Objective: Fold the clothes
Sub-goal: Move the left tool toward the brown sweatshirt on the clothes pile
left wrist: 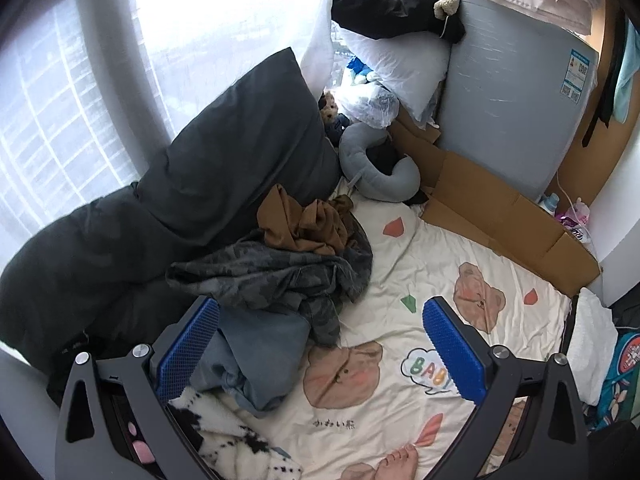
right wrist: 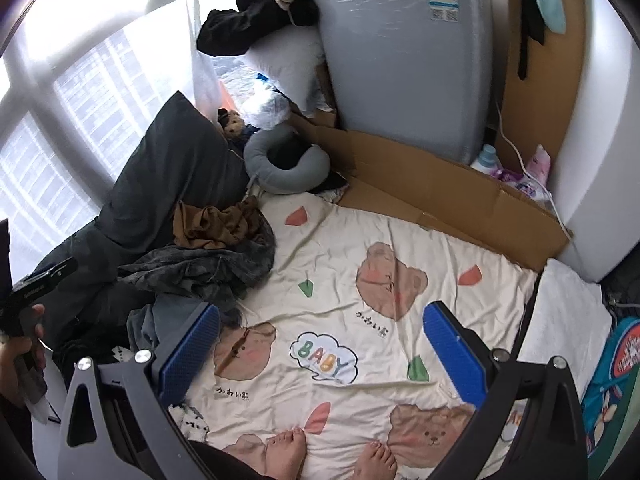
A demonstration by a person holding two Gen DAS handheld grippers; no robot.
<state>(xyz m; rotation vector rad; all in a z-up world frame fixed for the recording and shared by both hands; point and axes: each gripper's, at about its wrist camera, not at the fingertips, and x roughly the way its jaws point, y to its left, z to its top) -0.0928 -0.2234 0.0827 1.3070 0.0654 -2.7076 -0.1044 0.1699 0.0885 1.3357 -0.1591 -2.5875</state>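
The heap of clothes (left wrist: 280, 264) was seen piled at eleven o'clock of the left gripper (left wrist: 320, 344), the nearer one, while the right gripper (right wrist: 320, 348) was held wide, both empty

a bear-print sheet (right wrist: 360, 240) covers the bed. beside it lie flattened cardboard (right wrist: 420, 188), a grey neck pillow (right wrist: 276, 176), dark pillows (left wrist: 224, 152) and a grey appliance (right wrist: 400, 60).

I count two claws, my left claw (left wrist: 320, 344) and right claw (right wrist: 320, 348), four crumpled garments (left wrist: 288, 276) in one pile, two dark pillows (left wrist: 224, 148), two bare feet (right wrist: 286, 452).
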